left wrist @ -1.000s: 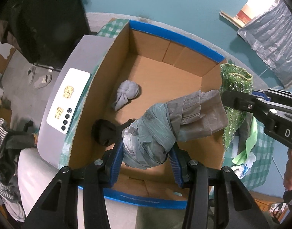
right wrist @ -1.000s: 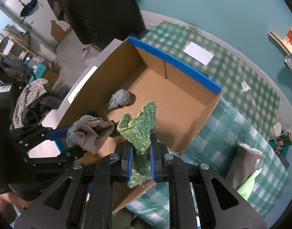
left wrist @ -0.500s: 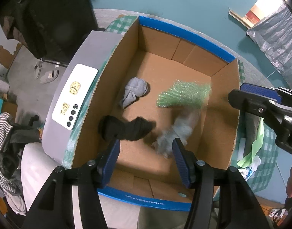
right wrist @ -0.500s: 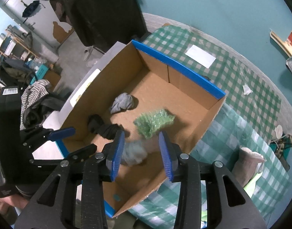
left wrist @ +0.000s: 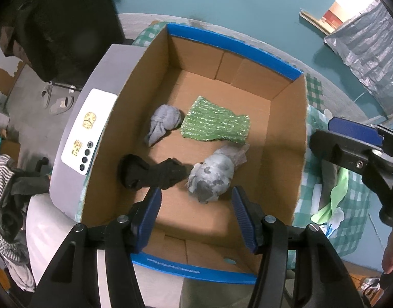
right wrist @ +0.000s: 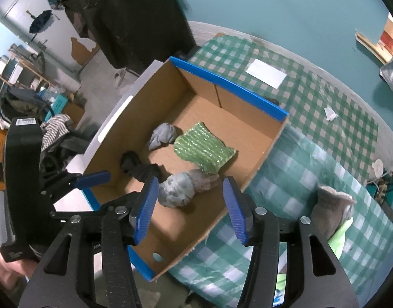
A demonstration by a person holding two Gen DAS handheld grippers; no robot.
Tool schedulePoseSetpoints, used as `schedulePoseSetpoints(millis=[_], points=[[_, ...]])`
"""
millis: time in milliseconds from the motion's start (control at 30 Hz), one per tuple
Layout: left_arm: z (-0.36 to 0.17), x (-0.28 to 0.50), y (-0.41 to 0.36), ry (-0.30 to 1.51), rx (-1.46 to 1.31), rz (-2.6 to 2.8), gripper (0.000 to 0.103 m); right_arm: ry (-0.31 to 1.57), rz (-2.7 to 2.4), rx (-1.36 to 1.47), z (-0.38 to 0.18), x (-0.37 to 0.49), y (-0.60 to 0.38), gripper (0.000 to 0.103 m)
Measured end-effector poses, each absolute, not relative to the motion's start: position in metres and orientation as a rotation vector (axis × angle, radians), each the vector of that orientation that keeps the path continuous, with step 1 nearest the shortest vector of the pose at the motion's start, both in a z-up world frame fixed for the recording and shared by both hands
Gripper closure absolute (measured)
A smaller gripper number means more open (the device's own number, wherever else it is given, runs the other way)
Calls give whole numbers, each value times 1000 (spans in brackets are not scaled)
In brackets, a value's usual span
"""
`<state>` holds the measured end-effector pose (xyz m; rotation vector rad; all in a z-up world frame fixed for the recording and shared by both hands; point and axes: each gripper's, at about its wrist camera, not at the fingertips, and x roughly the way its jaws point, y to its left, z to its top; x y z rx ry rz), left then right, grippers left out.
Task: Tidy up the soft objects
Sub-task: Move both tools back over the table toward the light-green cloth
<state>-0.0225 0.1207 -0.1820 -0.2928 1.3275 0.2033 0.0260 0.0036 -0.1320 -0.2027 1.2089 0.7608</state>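
Note:
An open cardboard box [left wrist: 286, 138] with blue-taped rims [right wrist: 255, 102] holds several soft things. A sparkly green cloth [left wrist: 214, 124] [right wrist: 203, 150] lies flat in the middle. A grey bundled cloth [left wrist: 213, 174] [right wrist: 181, 186] lies just in front of it. A knotted grey sock [left wrist: 161, 123] [right wrist: 161, 136] and a black sock [left wrist: 150, 173] [right wrist: 138, 168] lie to the left. My left gripper [left wrist: 196, 218] is open and empty above the box's near end. My right gripper [right wrist: 190, 205] is open and empty above the box's near right corner.
The box rests on a green checked tablecloth [right wrist: 307, 138]. A grey plush boot [right wrist: 332, 211] and a lime cloth [left wrist: 335, 195] lie to the right of the box. A white paper slip [right wrist: 265, 73] lies beyond it. Striped clothes [left wrist: 3, 192] are piled at the left.
Both grippers opened and let go. The grey bundle and the green cloth fell into the box and now lie still on its floor. Both grippers have drawn back a little.

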Motion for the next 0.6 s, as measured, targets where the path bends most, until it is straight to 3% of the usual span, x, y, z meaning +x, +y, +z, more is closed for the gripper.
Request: schedulePoseSetpoints(millis=[600], points=[[-171, -9, 89, 1316, -234, 144, 45, 1239, 666, -142, -141, 23, -62, 49]])
